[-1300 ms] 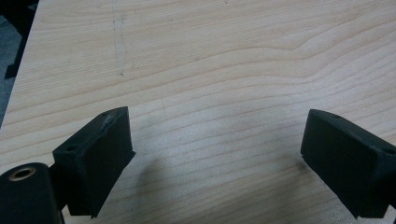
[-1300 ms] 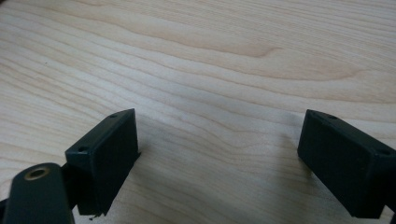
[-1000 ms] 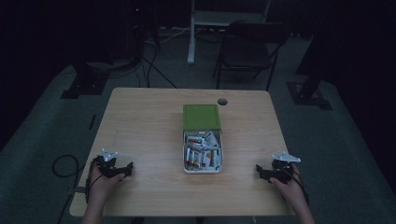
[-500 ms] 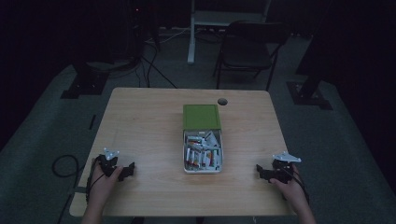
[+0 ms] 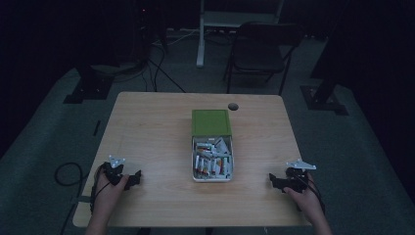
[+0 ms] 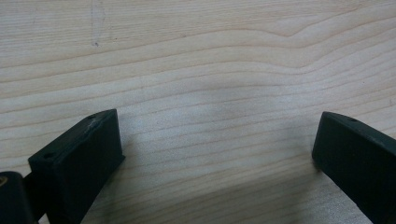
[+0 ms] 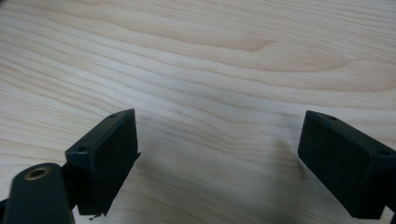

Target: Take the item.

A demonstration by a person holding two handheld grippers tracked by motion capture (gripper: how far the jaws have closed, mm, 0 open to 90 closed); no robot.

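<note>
The person's left hand (image 5: 105, 188) is lying at about 8 o'clock on the light wooden table (image 5: 156, 127), holding the black left gripper (image 5: 131, 179) with its jaws spread wide over bare wood. At 4 o'clock, the right hand (image 5: 306, 198) is holding the black right gripper (image 5: 274, 180), likewise wide apart. The open green-lidded tin box (image 5: 212, 152) is sitting at the centre, probably full of small tubes.

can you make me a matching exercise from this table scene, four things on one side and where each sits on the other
Things:
1. green lid
2. open tin
3. left gripper
4. cable hole

Places:
A. near-left part of the table
B. far side, just beyond the lid
C. middle, holding small mixed items
D. flipped back on the tin's far side

Pairs: 1-D, 2-C, 3-A, 4-B
</note>
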